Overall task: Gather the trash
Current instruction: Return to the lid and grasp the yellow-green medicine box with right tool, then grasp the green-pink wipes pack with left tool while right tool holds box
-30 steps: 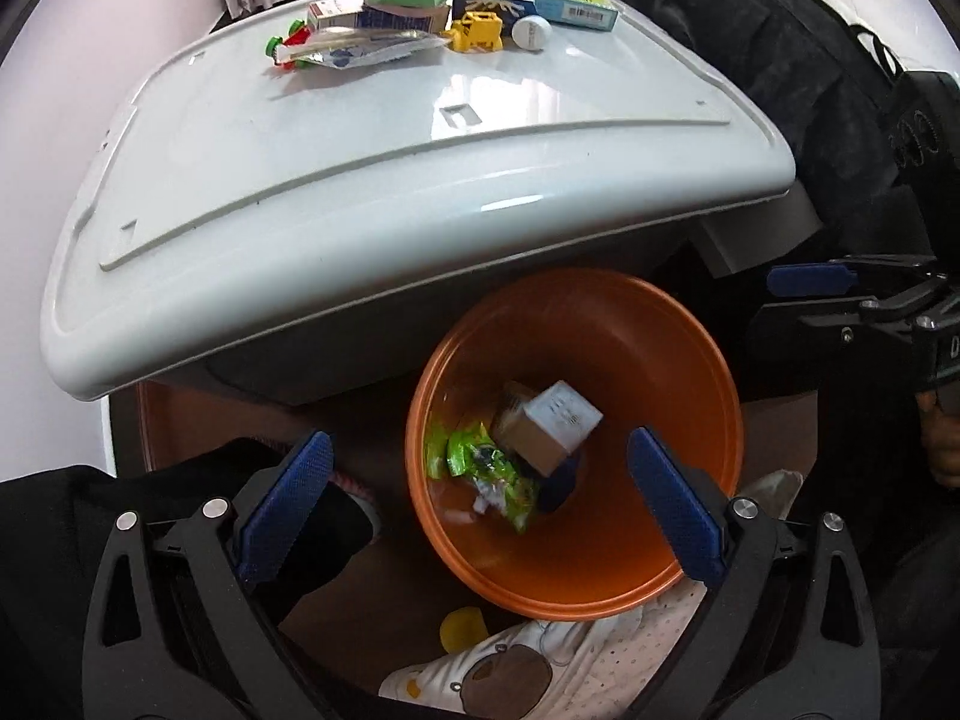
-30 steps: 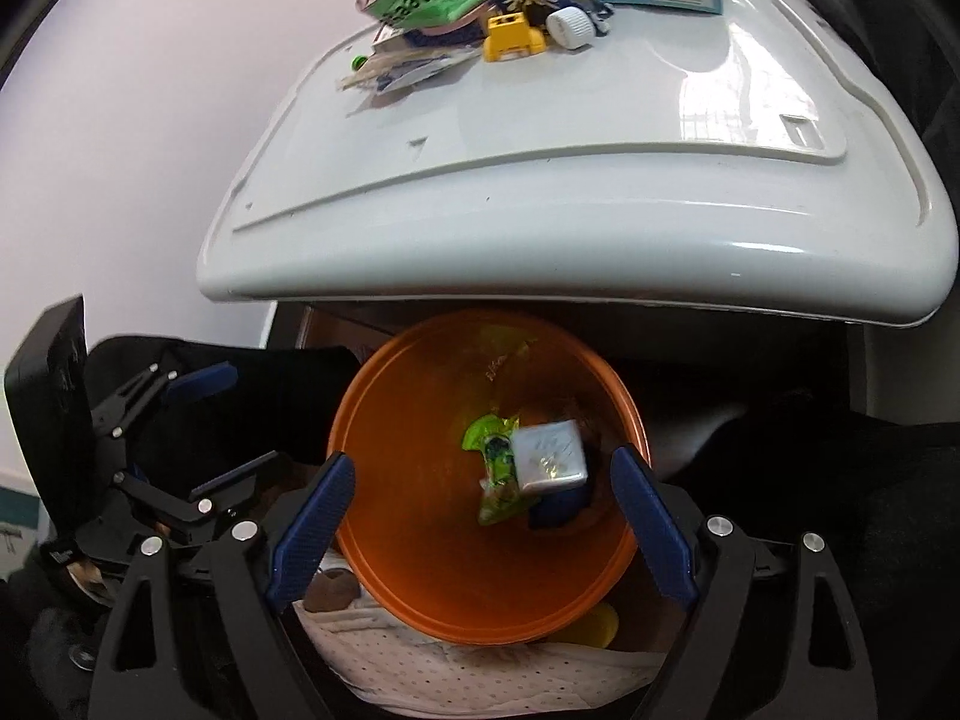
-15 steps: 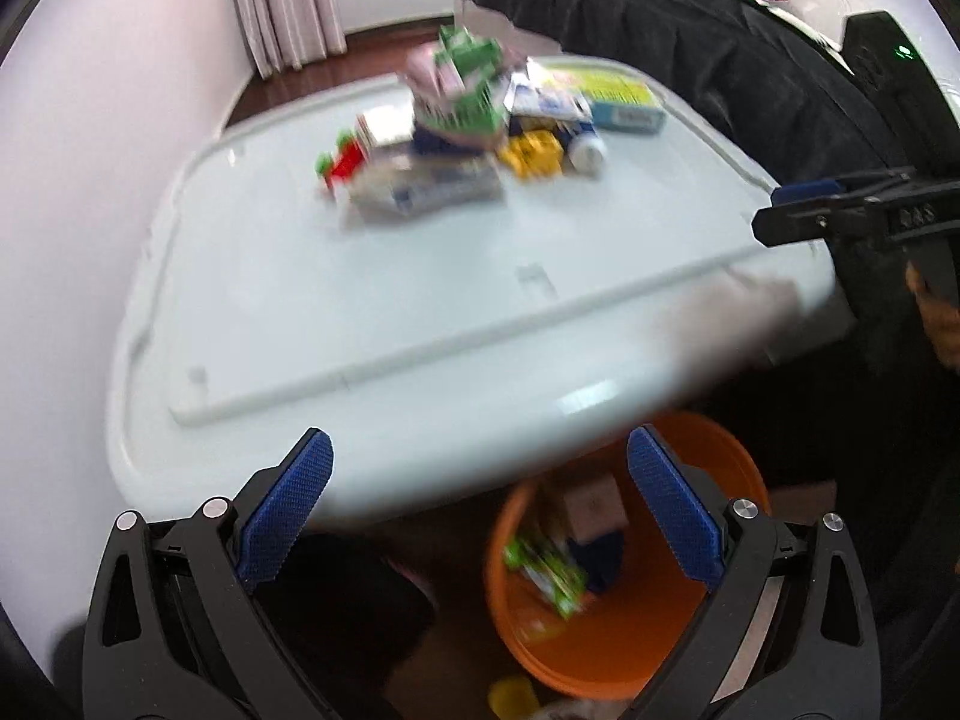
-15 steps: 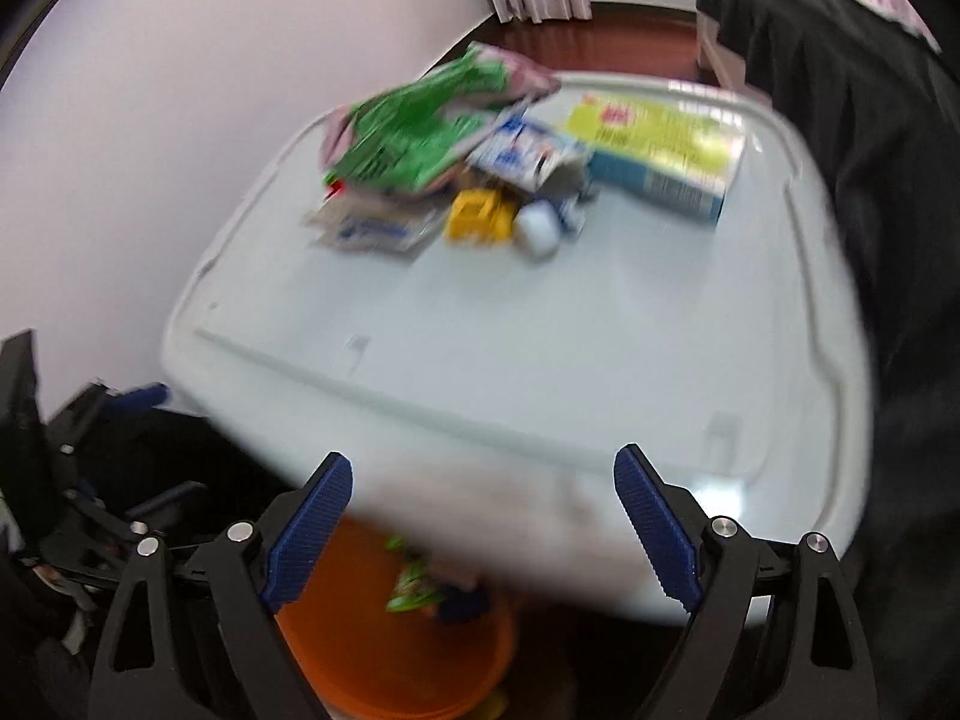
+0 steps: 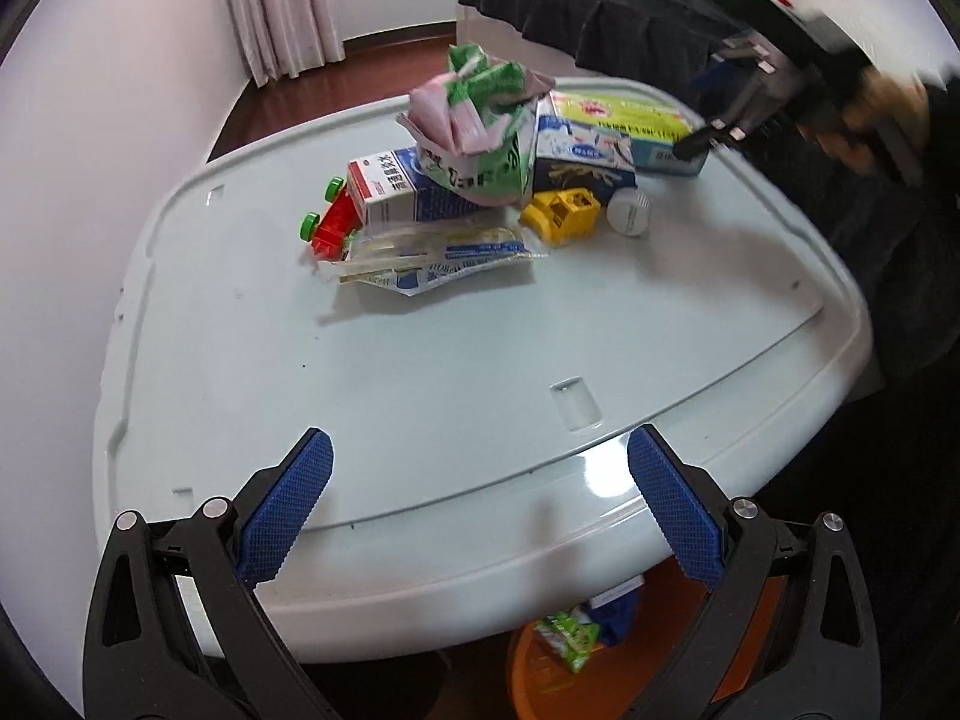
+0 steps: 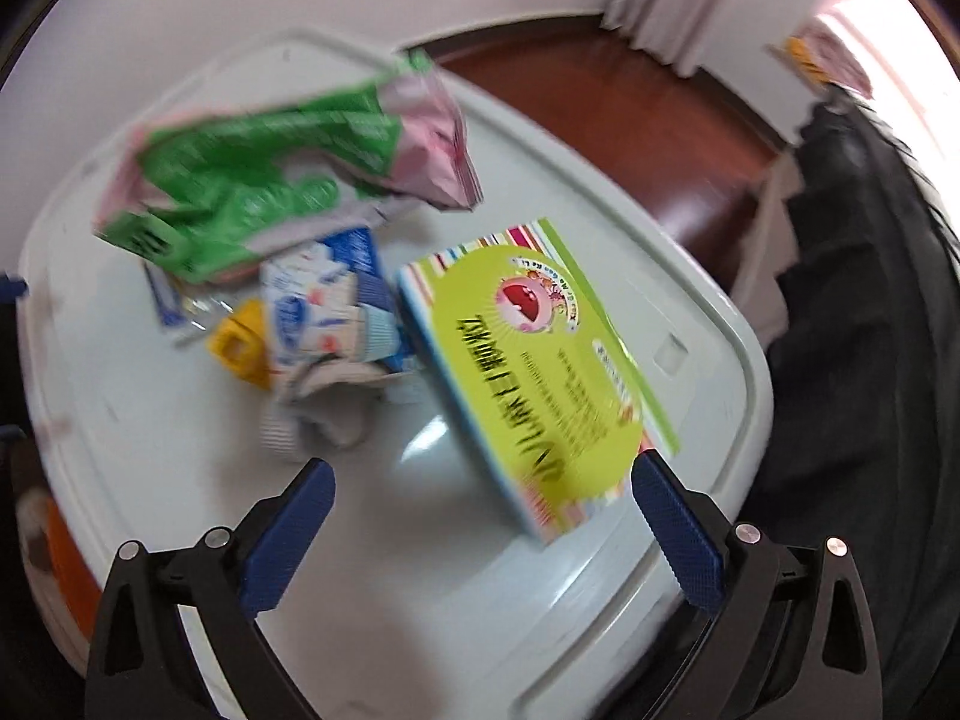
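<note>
A heap of trash lies at the far side of the white plastic lid [image 5: 420, 360]: a crumpled green-pink bag [image 5: 474, 114], a blue-white carton [image 5: 390, 186], a clear wrapper [image 5: 432, 255], a yellow piece [image 5: 561, 213] and a lime-green box [image 5: 624, 123]. My left gripper [image 5: 477, 462] is open over the lid's near edge, nothing between its fingers. My right gripper [image 6: 480, 480], jaws opening, hovers over the lime-green box [image 6: 528, 372]; the box's near corner shows between the fingers, untouched by the pads. Under the lid's edge stands the orange bin [image 5: 540, 678], holding a green wrapper [image 5: 567, 636].
A red toy with green wheels [image 5: 327, 225] and a white cap [image 5: 628, 213] sit in the heap. A white wall runs along the left. Black fabric [image 5: 630, 18] hangs behind and right of the lid. Dark wooden floor [image 6: 630, 114] and curtains lie beyond.
Both grippers left the spot over the orange bin and came up over the lid. The right one swung to the far right side and rolled, now above the lime-green box.
</note>
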